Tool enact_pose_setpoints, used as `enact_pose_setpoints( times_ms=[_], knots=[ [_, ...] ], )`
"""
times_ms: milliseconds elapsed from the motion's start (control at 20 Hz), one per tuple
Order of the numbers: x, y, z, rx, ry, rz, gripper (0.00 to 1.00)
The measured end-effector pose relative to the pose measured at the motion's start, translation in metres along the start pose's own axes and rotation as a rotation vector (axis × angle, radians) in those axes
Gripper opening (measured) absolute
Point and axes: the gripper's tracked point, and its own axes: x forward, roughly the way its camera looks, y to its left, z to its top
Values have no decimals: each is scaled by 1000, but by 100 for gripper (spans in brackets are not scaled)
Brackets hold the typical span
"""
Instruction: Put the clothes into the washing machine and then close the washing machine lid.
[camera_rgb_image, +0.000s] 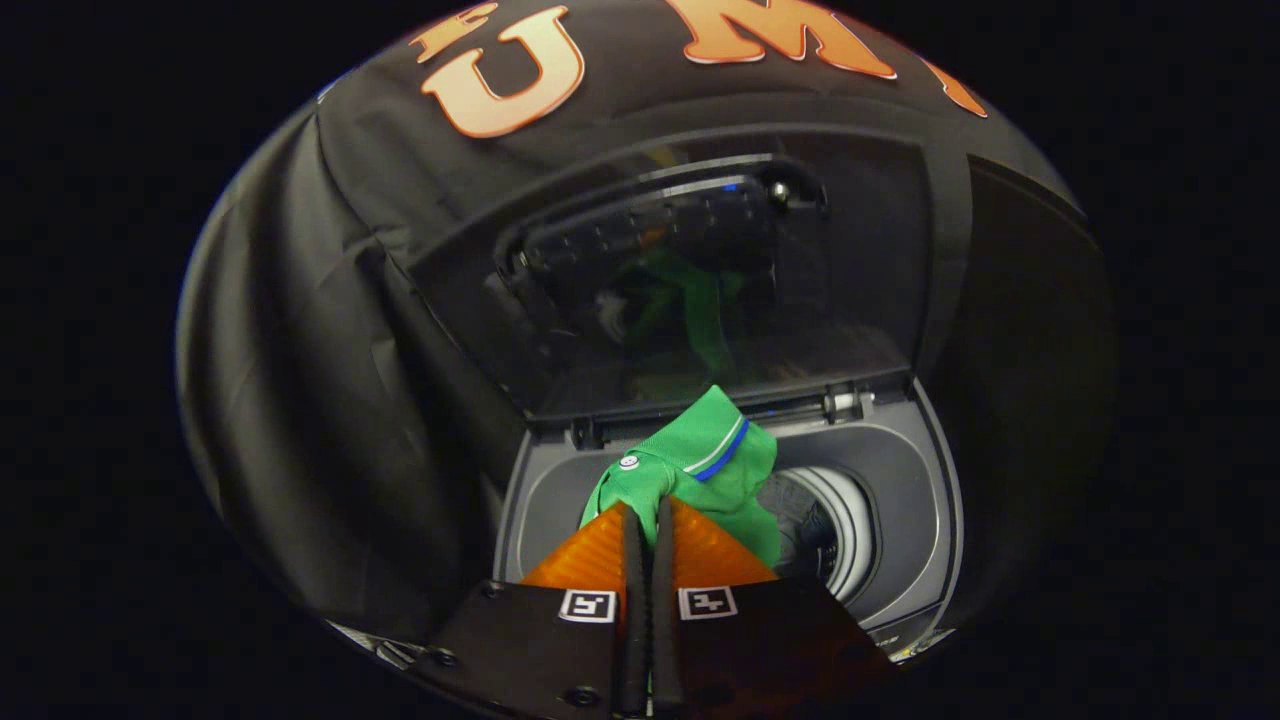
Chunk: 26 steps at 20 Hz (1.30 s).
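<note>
- The hand-held two-finger gripper (645, 512) is hanging over the top-loading grey washing machine (905, 520), its jaws drawn nearly together and pinching a fold of the green knit garment with a white-and-blue striped trim (715, 462).
- The garment is bunching up just ahead of the fingertips, with a small white button showing on its near left side, and the rest of the cloth is draping down on the right side of the fingers towards the tub.
- The round metal drum opening (835, 525) is showing to the right of the cloth and below it; the garment is hanging above the opening, and I cannot tell whether its lower end is touching the rim.
- The dark tinted glass lid (700, 290) is standing raised behind the machine, hinged along the far edge, and a dim green reflection of the garment is showing in it.
- The grey top deck is ringing the drum, with bare room to the right of the cloth and a narrower strip on the left.
- Black cloth is walling in the space on both sides and behind the lid.
</note>
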Motion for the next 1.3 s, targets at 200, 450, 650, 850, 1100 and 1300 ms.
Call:
enact_pose_setpoints(
  times_ms=[200, 450, 650, 850, 1100, 1300],
  knots=[
    [27, -14, -24, -32, 95, -45, 9],
    [57, -24, -44, -52, 170, -80, 10],
    [78, -38, -59, -62, 221, -117, 10],
    [92, -51, -71, -69, 255, -152, 10],
    [100, -54, -86, -67, 297, -160, 10],
    [102, -57, -93, -64, 314, -169, 10]
  ],
)
